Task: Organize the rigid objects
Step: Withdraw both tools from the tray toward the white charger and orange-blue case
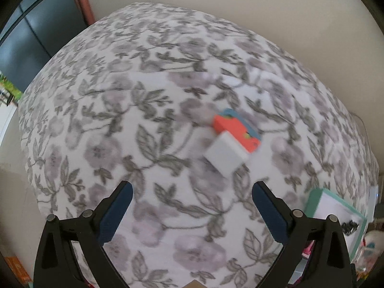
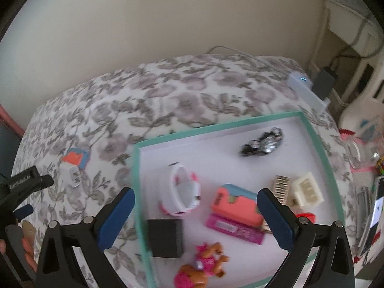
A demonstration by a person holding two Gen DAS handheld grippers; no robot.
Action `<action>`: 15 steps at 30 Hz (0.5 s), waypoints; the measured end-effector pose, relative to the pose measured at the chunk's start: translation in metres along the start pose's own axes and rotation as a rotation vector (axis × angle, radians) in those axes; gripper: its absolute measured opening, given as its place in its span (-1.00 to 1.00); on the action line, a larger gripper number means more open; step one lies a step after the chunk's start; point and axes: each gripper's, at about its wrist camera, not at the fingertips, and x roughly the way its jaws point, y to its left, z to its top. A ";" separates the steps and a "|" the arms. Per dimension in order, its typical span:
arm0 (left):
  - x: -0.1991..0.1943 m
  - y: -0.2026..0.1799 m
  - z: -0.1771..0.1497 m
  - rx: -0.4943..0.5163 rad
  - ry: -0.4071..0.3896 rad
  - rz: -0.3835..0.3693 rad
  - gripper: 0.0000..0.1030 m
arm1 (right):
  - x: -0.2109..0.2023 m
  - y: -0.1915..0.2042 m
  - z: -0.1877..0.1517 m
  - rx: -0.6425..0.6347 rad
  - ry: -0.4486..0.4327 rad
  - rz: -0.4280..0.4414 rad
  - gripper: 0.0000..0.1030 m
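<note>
In your left wrist view, the left tool is spread wide and empty; the white block lies just ahead and slightly right, touching the orange box behind it on the flowered cloth. In your right wrist view, the right tool hangs spread over the tray, with the block well left of the tray, so your left hand looks nearer.

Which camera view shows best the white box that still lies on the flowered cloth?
The left wrist view: the white box lies near the middle, ahead of the open fingers, though blurred. The right wrist view shows it small, at the left edge.
</note>
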 end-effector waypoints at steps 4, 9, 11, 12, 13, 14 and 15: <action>0.002 0.013 0.007 -0.022 -0.001 0.006 0.93 | 0.005 0.024 -0.002 -0.033 0.009 0.027 1.00; 0.007 0.023 0.015 -0.027 -0.002 0.014 0.93 | 0.013 0.051 -0.005 -0.076 0.019 0.046 1.00; 0.011 0.027 0.019 -0.031 0.002 0.009 0.93 | 0.017 0.059 -0.005 -0.086 0.027 0.049 1.00; 0.012 0.028 0.020 -0.032 0.006 0.003 0.93 | 0.020 0.063 -0.005 -0.091 0.030 0.051 1.00; 0.014 0.029 0.022 -0.031 0.010 -0.003 0.93 | 0.022 0.066 -0.005 -0.094 0.032 0.053 1.00; 0.016 0.029 0.023 -0.031 0.013 -0.007 0.93 | 0.024 0.069 -0.005 -0.098 0.035 0.053 1.00; 0.018 0.029 0.025 -0.028 0.018 -0.010 0.93 | 0.026 0.072 -0.005 -0.102 0.037 0.054 1.00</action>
